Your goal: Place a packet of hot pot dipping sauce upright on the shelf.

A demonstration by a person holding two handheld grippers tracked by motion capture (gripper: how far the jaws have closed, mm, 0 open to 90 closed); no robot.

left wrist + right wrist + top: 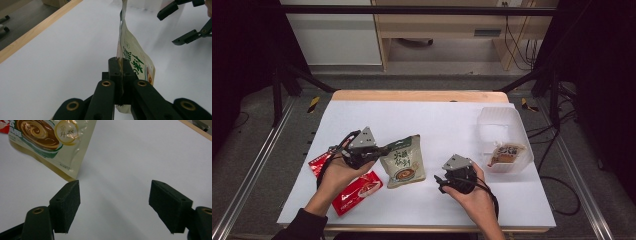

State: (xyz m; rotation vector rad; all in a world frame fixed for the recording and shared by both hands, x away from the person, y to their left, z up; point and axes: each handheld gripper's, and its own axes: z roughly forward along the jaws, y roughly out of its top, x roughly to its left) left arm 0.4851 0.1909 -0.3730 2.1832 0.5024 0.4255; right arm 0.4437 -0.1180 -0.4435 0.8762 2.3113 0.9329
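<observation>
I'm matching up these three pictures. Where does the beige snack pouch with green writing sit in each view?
High view: the beige pouch is at table centre, its edge clamped by the left gripper.
Left gripper view: the pouch stands edge-on, rising from the shut jaws at centre.
Right gripper view: the pouch is at upper left, beyond the open right gripper.
Shared landmark: the white table sheet.

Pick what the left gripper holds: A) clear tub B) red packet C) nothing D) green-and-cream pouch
D: in the left gripper view the left gripper has its jaws shut on the edge of the pouch; the high view shows the red packet flat on the table.
</observation>
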